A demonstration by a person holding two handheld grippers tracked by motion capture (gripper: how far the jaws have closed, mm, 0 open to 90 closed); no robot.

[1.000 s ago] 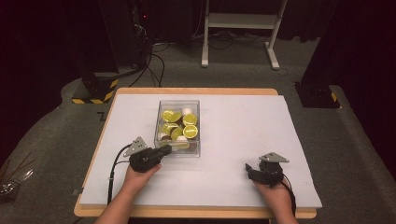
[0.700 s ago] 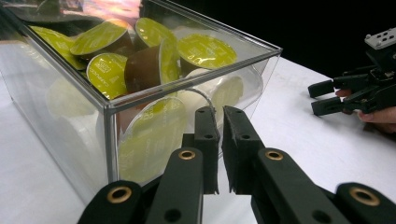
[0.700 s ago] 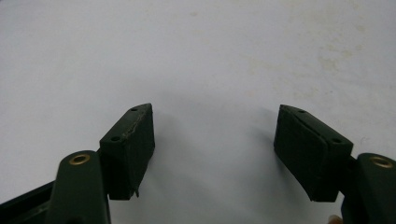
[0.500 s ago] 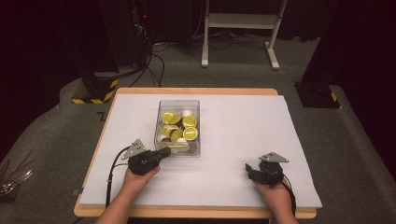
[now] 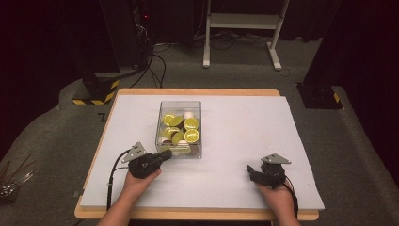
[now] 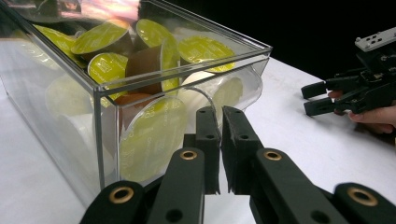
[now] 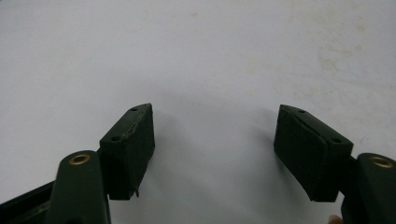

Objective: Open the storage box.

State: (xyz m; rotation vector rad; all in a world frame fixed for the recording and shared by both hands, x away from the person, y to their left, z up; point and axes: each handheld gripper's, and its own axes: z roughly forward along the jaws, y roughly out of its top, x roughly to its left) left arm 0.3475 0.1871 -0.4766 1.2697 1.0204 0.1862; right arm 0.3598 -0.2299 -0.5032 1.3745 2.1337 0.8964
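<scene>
A clear plastic box (image 5: 160, 123) stands mid-table, holding several coffee capsules (image 5: 191, 136) with yellow-green lids. My left gripper (image 5: 166, 154) lies on the table at the box's near left corner, tips against its front wall. In the left gripper view, the left gripper (image 6: 220, 113) is shut, nothing between its pads, just before a curved cut-out in the box wall (image 6: 100, 140). The capsules (image 6: 154, 140) press against that wall inside. My right gripper (image 5: 250, 171) rests at the front right, far from the box. Over bare white table, the right gripper (image 7: 215, 122) stands open and empty.
The white table top (image 5: 244, 122) has free room right of the box and behind it. A hand holds each gripper from the near edge. The right gripper (image 6: 314, 98) shows far off in the left gripper view. Dark stands and cables sit on the floor beyond the table.
</scene>
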